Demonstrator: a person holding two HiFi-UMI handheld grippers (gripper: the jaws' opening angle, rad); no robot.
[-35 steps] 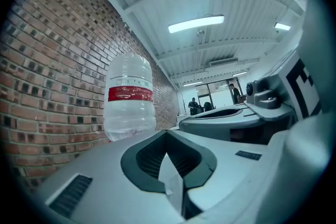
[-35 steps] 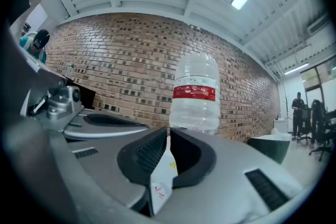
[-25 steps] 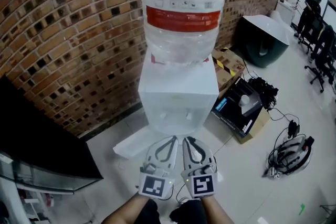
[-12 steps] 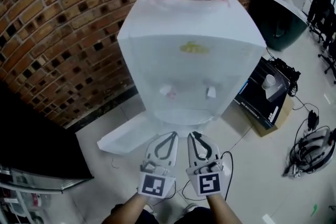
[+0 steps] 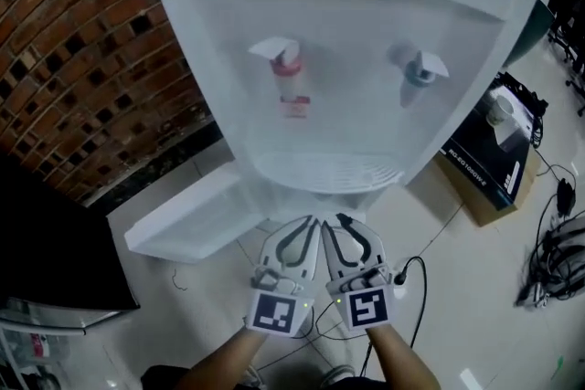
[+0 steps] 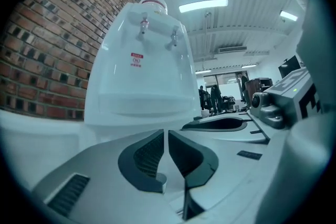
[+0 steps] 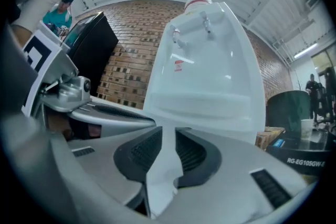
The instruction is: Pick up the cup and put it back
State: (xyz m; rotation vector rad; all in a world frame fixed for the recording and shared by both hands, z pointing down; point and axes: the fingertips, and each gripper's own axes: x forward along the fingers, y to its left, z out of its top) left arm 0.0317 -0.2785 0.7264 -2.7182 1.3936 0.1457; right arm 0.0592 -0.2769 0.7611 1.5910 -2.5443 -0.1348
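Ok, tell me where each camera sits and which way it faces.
Head view: on the head, looking down at the dispenser; shows forearms, left gripper, right gripper.
Left gripper view: on that gripper, facing the dispenser along its shut jaws.
Right gripper view: likewise; its empty jaws have just been opening.
Shared: all three see the dispenser's taps.

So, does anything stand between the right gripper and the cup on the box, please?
Nothing visible does. The cup stands on the black box, right of the water dispenser; the right gripper's jaws have just been opening, empty.
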